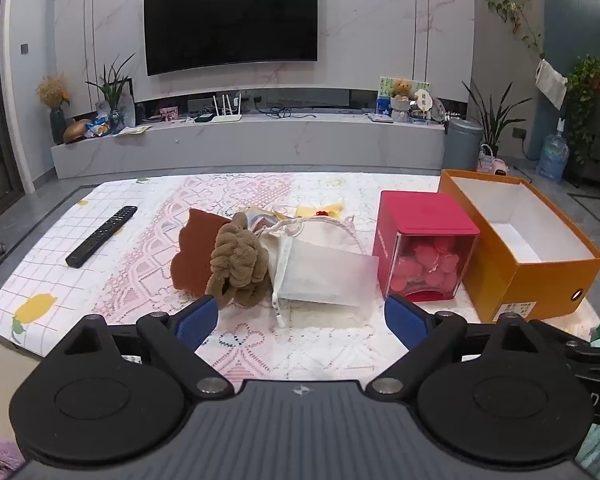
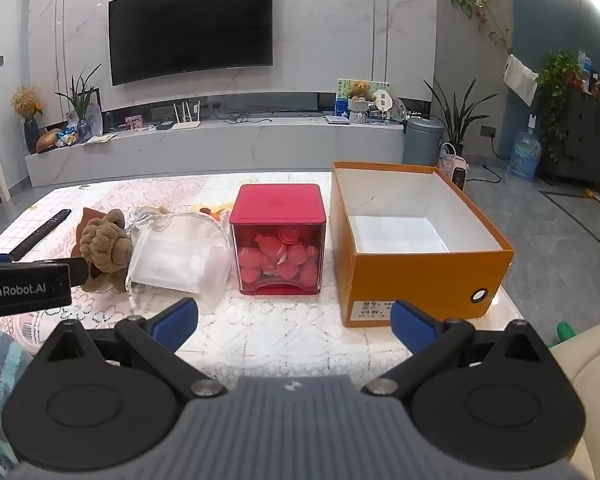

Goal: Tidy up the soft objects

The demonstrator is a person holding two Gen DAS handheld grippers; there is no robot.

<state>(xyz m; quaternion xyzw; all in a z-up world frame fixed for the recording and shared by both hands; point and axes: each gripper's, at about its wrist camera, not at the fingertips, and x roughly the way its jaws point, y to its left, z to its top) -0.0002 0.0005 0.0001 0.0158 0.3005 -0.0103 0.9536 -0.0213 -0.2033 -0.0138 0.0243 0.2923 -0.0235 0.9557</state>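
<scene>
Landmark: the red box [image 1: 424, 246], a cube with a solid red lid and clear red walls, stands on the lace-patterned table cover [image 1: 236, 344]; you can see round pink pieces inside it. All places below are given from this box.

Left gripper [image 1: 300, 314]: your blue-padded fingers are spread wide with nothing between them, low over the cover on the near side of the red box; the left finger's tip sits just in front of the brown plush.

Right gripper [image 2: 294, 320]: your fingers are likewise spread apart and hold nothing, just in front of the red box and the orange box's near corner.

Soft objects: the white drawstring pouch [image 1: 320, 272] lies directly left of the red box, its corner reaching that box's left wall. The brown plush [image 1: 238, 262], knotted and ropy, lies left of the pouch and touches it. A flat rust-brown piece [image 1: 194, 252] leans behind the plush, farther left. More soft items in yellow and pale colours lie behind the pouch, too covered to make out.

Orange box [image 2: 416, 276]: open-topped, white inside, immediately right of the red box.

Remote control [image 1: 102, 236]: well left of the red box, beyond the soft pile.
</scene>
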